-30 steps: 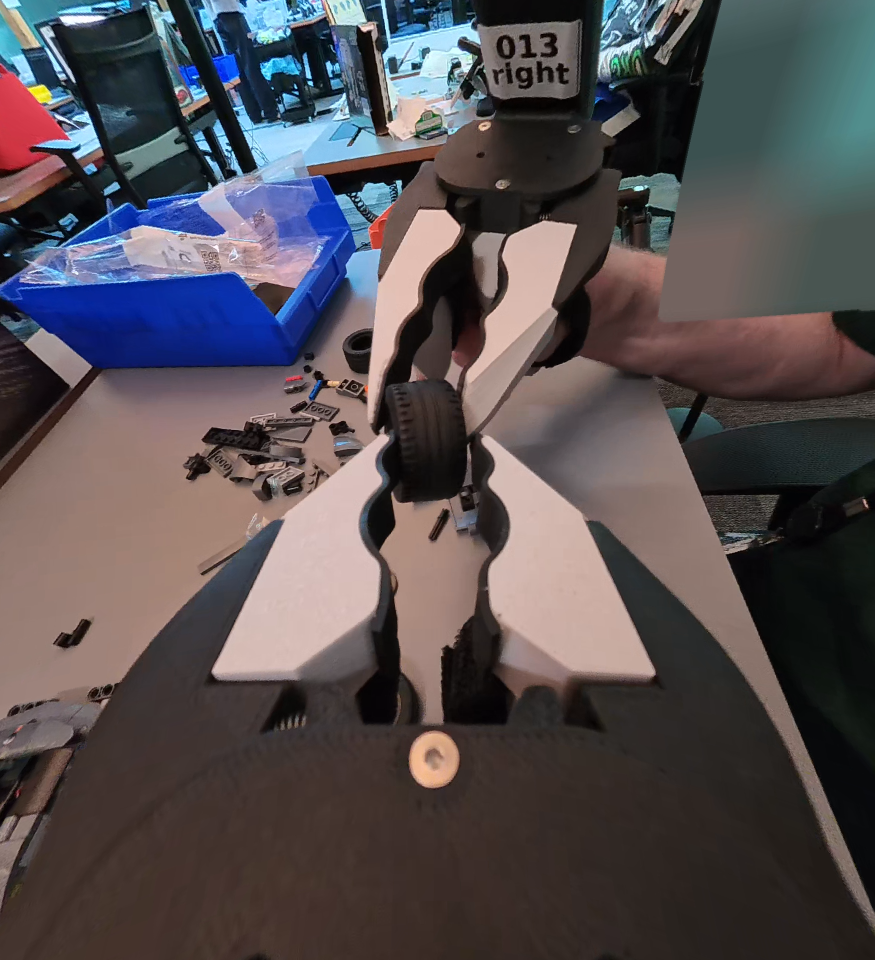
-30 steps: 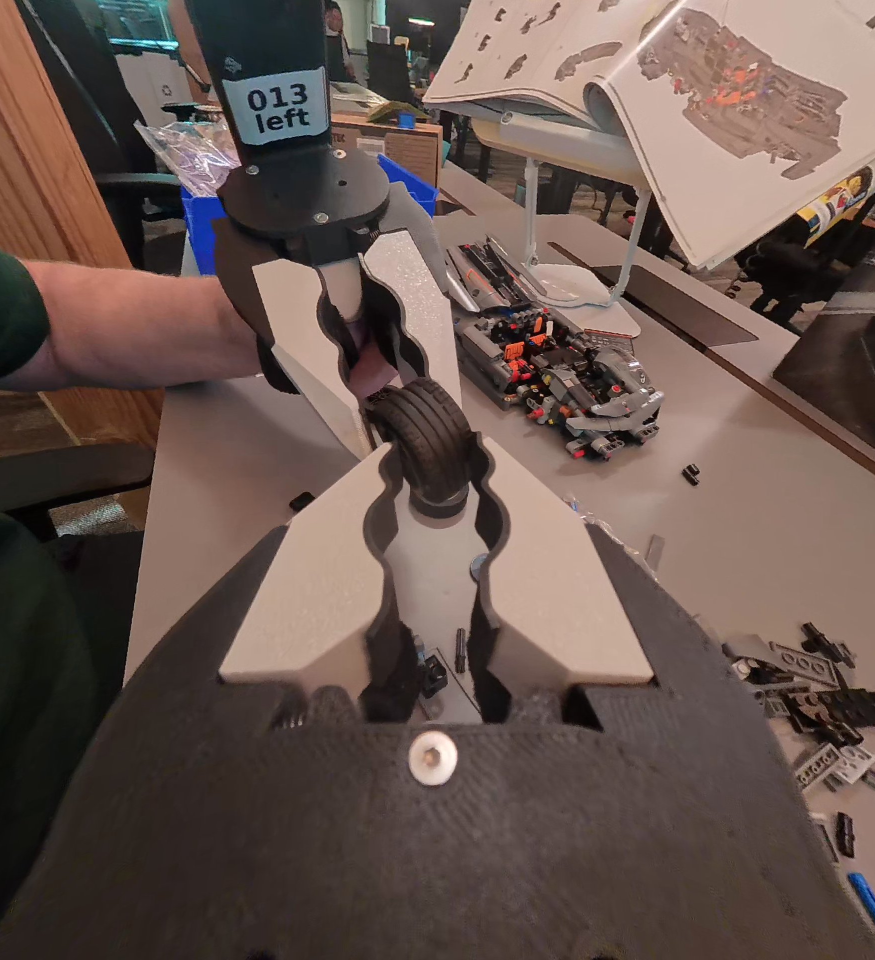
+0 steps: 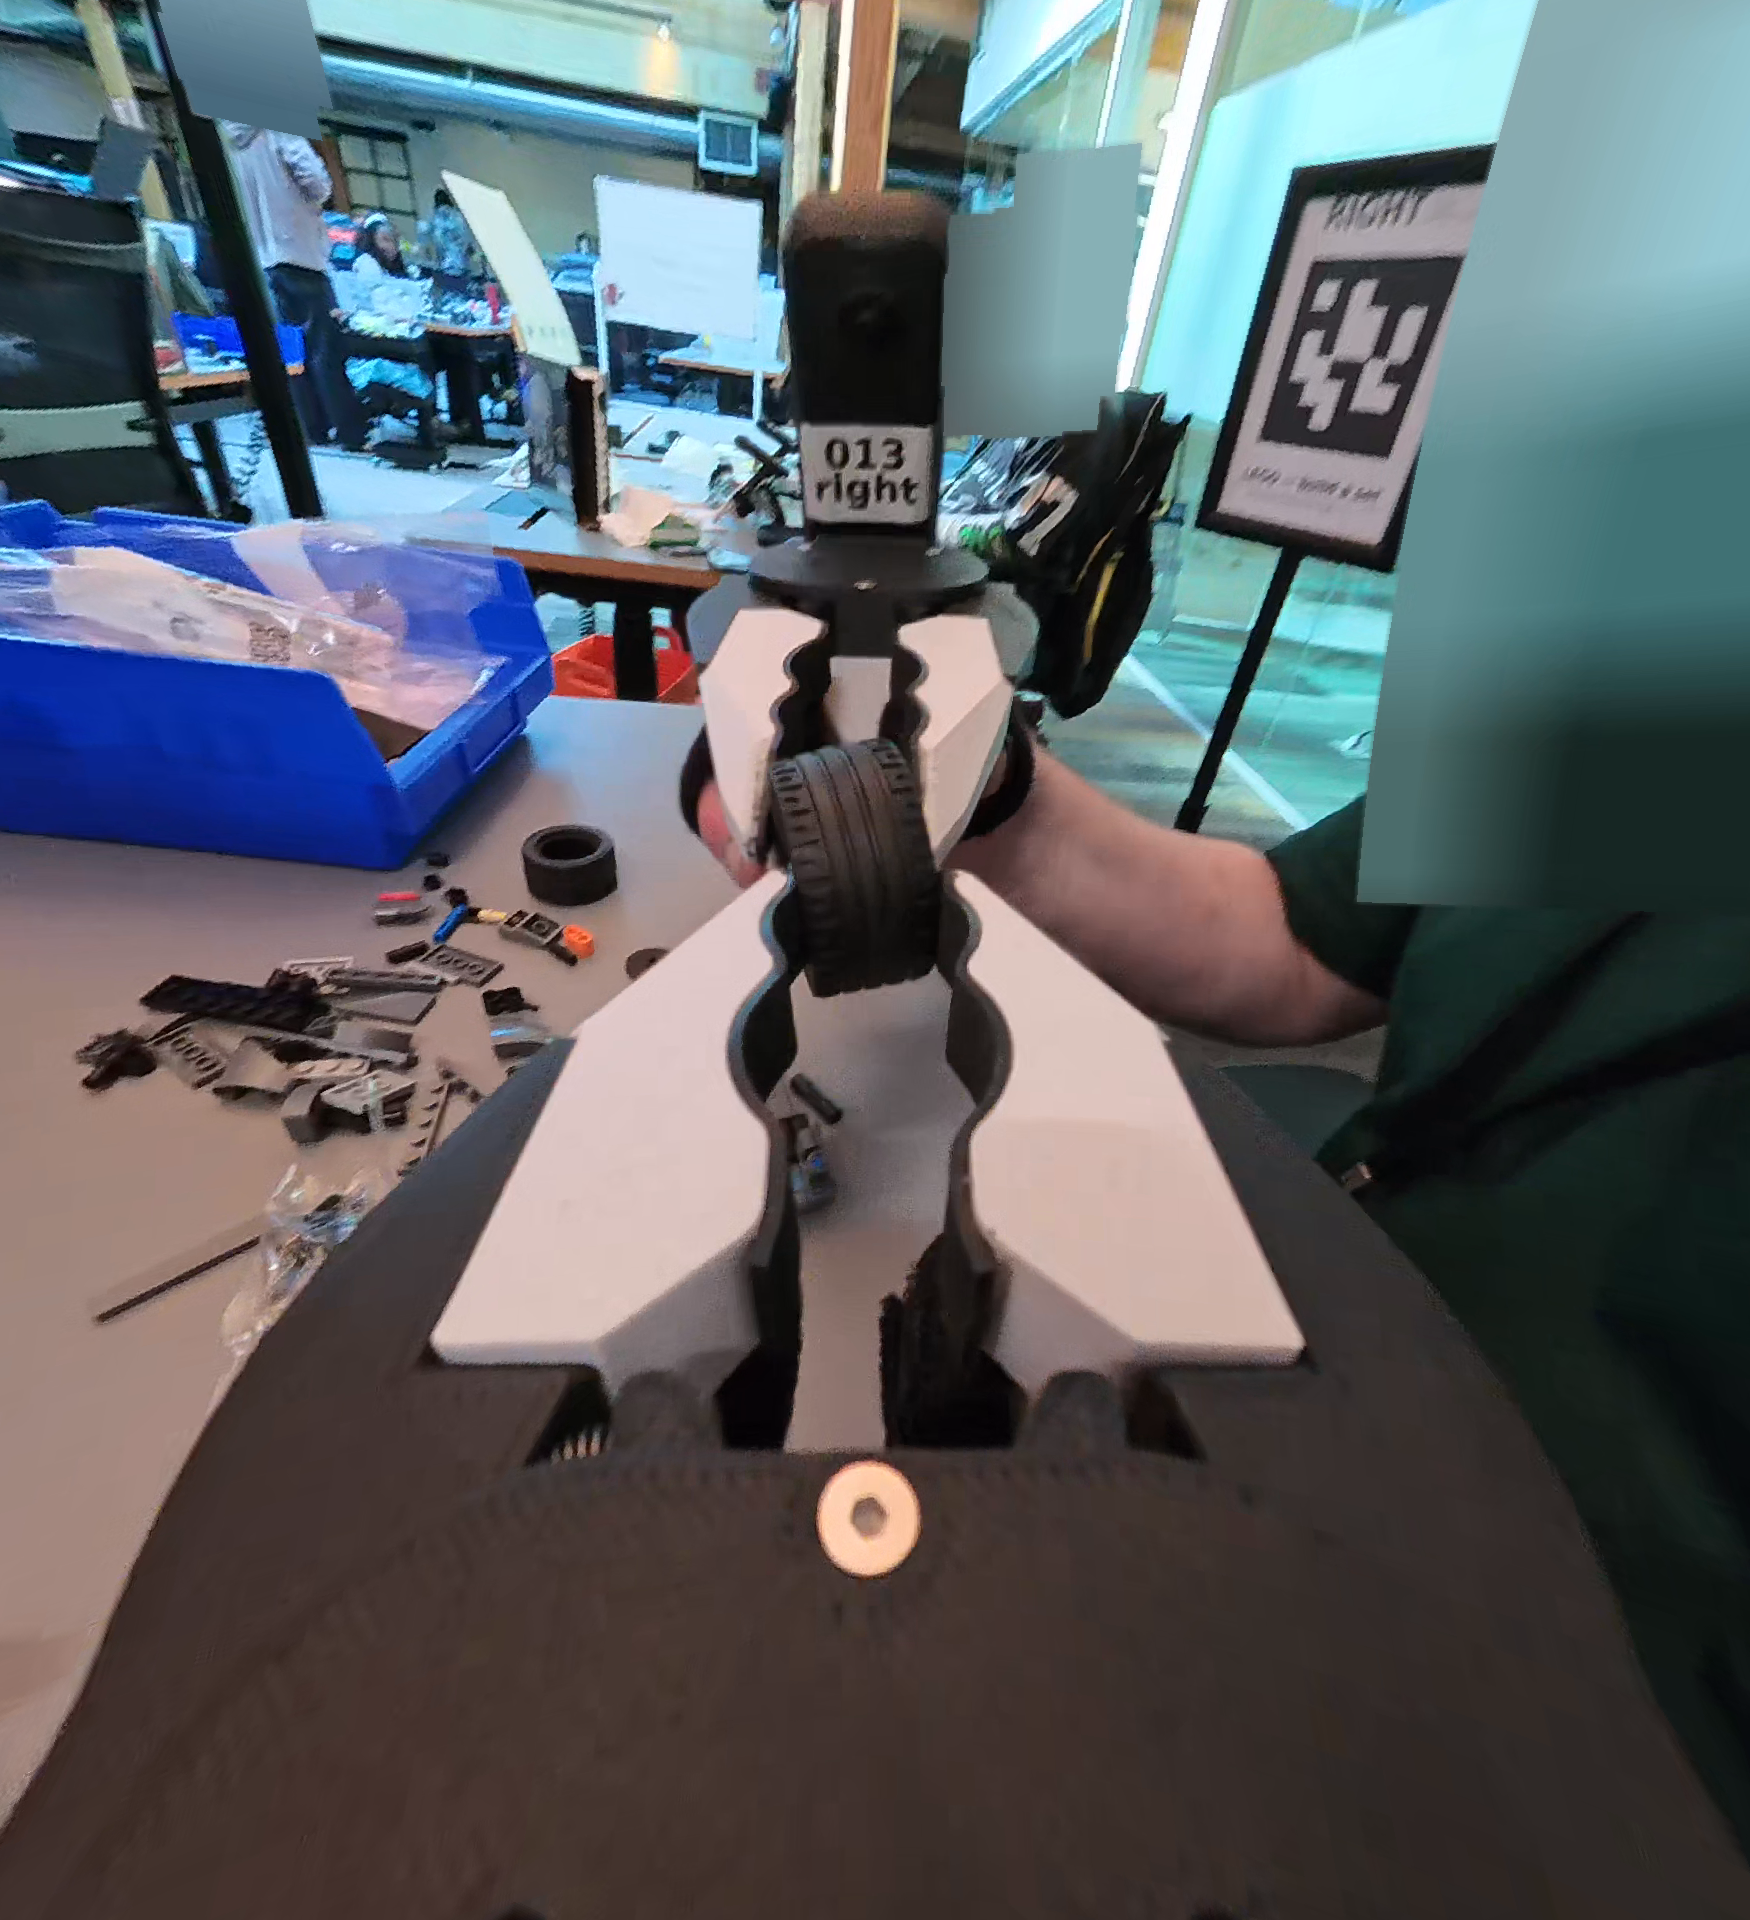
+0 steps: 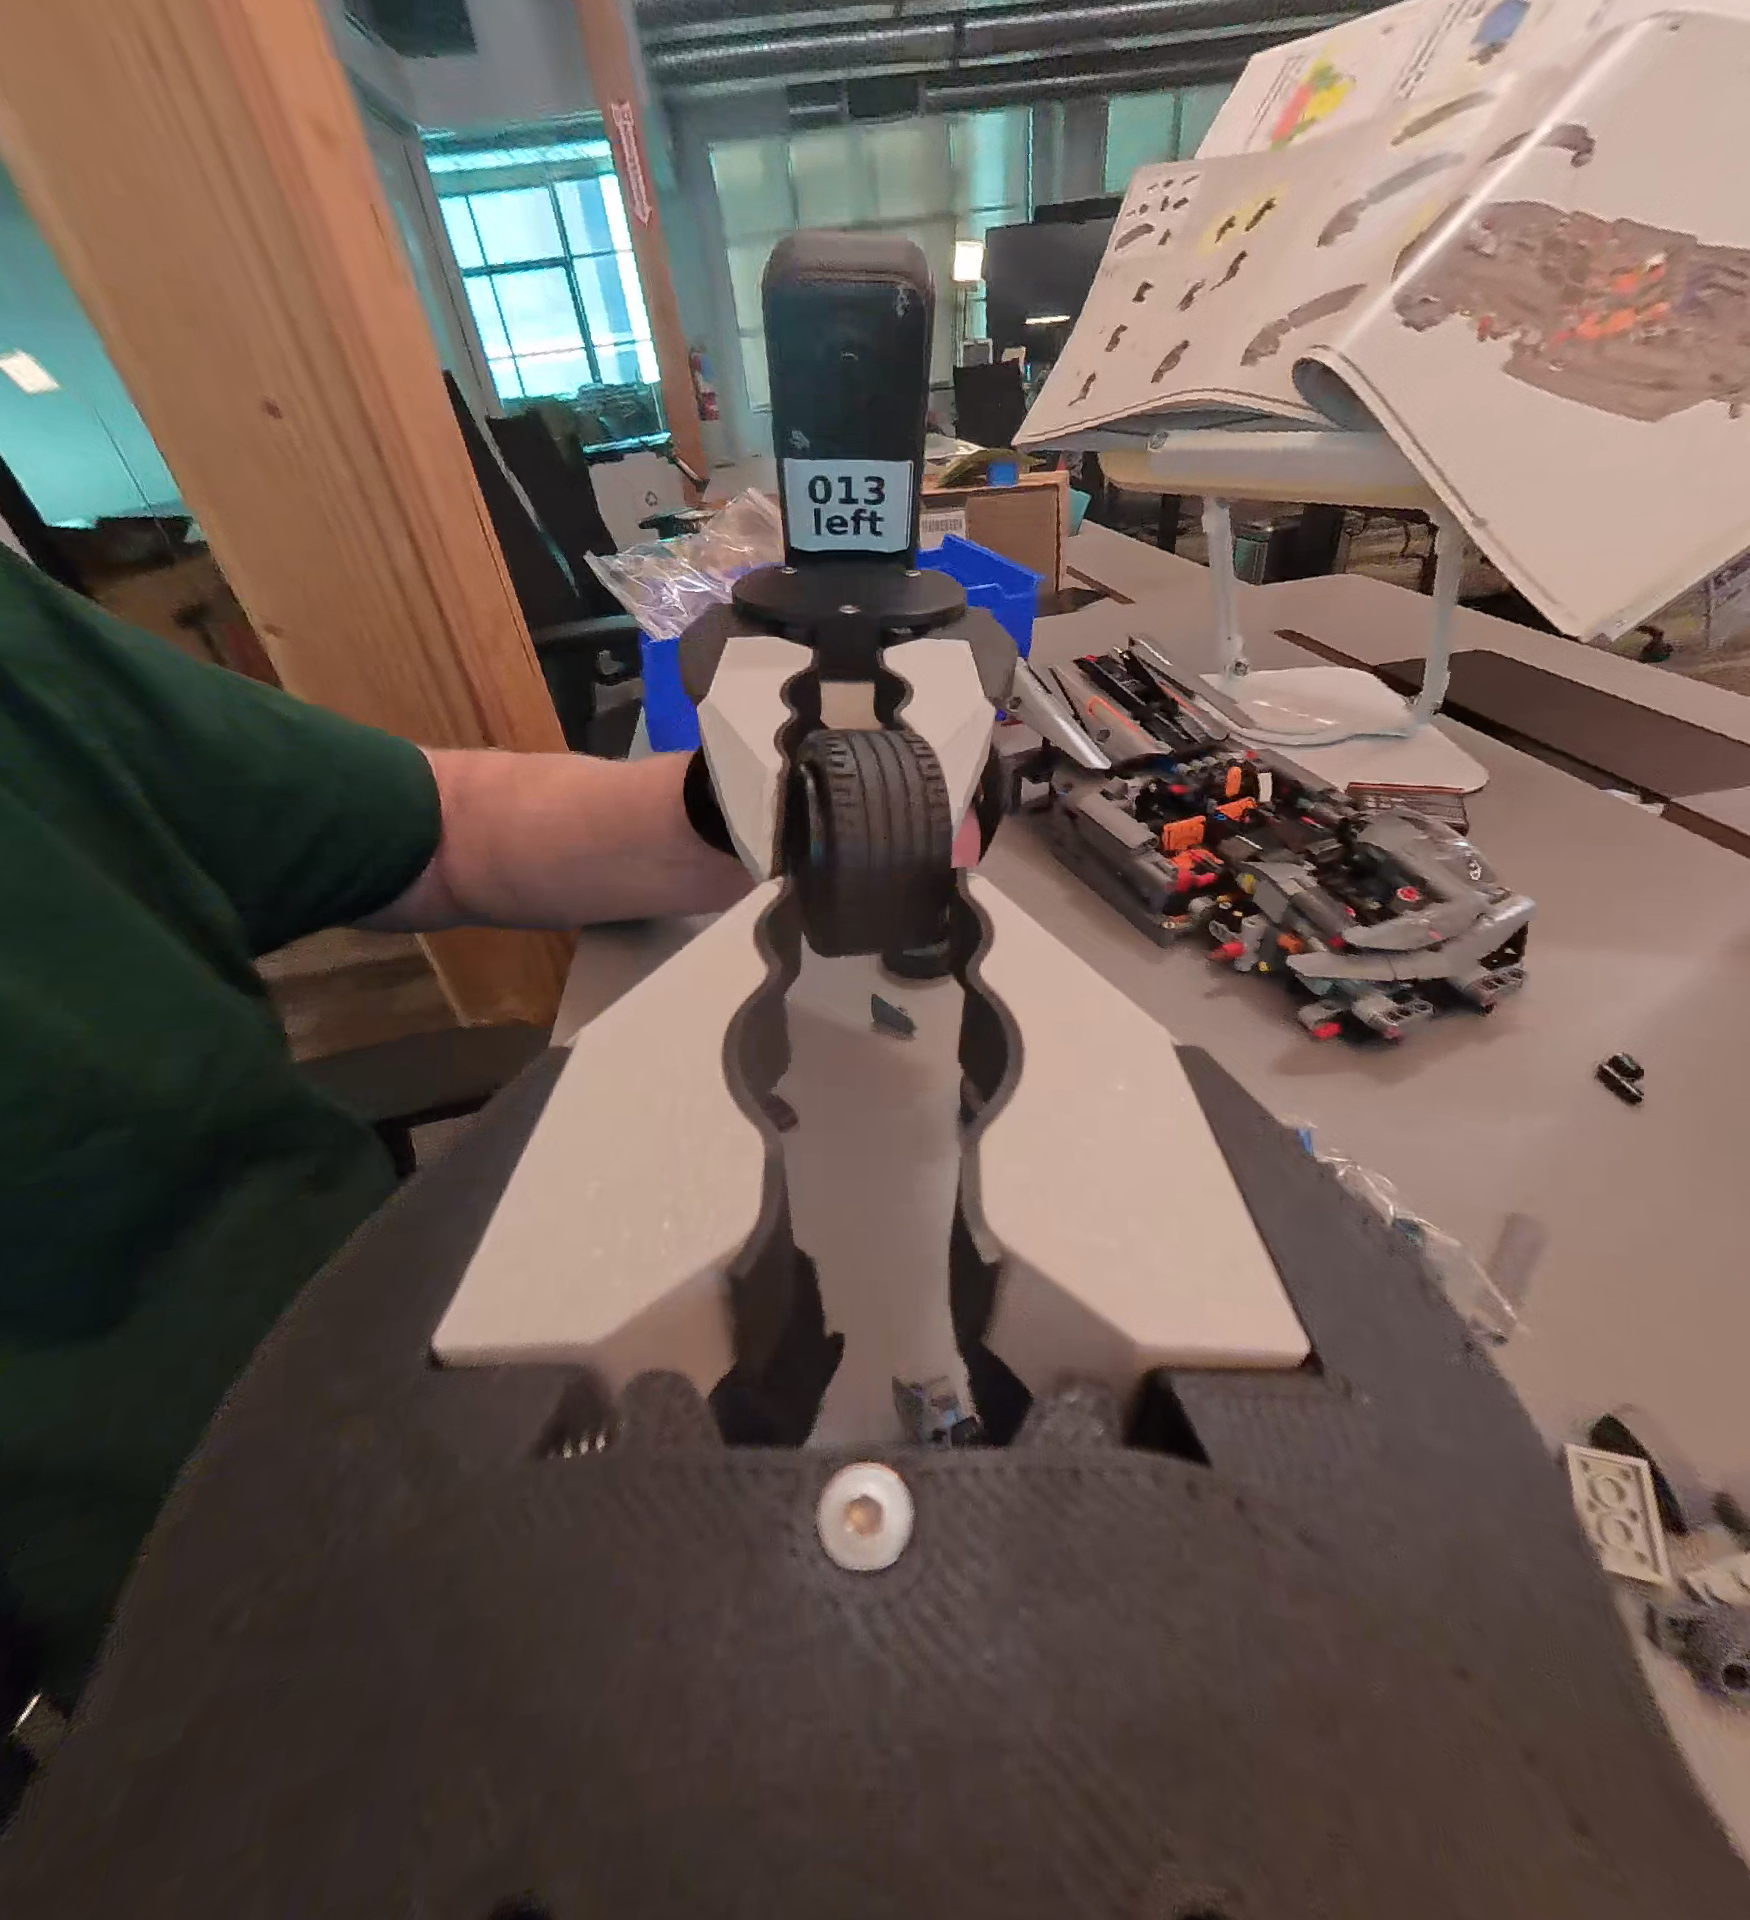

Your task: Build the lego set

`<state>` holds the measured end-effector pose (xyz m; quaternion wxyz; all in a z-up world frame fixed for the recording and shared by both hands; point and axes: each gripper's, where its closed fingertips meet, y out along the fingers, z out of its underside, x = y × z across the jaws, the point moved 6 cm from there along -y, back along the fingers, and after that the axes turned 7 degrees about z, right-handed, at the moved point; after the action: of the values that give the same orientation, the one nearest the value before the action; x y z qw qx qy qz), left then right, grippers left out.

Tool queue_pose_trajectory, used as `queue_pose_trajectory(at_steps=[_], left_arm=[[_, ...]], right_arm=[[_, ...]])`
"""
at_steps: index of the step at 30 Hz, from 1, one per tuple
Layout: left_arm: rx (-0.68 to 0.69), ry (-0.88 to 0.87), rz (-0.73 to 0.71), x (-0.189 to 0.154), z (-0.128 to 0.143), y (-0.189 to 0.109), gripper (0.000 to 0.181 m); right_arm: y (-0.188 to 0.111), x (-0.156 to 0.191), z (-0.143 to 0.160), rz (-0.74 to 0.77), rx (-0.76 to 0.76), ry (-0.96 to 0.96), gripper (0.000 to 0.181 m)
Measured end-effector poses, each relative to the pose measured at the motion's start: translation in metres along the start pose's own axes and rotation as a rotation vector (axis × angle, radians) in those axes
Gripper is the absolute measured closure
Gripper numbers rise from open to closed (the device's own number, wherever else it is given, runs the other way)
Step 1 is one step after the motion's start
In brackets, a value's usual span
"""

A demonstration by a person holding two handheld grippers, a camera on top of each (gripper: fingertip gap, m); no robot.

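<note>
The left gripper (image 3: pixel 855 914) and right gripper (image 4: pixel 866 894) meet tip to tip above the desk (image 3: pixel 71 1195); both pairs of fingers seem clamped on one black tyre (image 3: pixel 853 868); the half-built car (image 4: pixel 1286 862) lies well apart.

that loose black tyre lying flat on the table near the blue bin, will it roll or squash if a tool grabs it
The loose black rubber tyre lies on its flat side, so a push would probably slide it, not roll it. It looks hollow, with no rim inside, so it may well squash under a squeeze. Stood on its tread, it would likely roll.
</note>
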<state>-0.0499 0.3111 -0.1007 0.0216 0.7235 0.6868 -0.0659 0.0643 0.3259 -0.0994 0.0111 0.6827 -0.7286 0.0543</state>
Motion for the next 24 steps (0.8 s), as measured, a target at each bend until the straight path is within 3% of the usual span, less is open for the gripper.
queue_pose_trajectory(at_steps=[9,24], left_arm=[[-0.014,-0.022,0.037,0.0,0.002,0.001,0.159],[0.148,0.132,-0.226,0.012,0.013,0.006,0.161]], right_arm=[[0.001,0.0,-0.002,-0.039,-0.05,0.074,0.159],[0.006,-0.003,0.0,0.222,0.029,-0.071,0.164]])
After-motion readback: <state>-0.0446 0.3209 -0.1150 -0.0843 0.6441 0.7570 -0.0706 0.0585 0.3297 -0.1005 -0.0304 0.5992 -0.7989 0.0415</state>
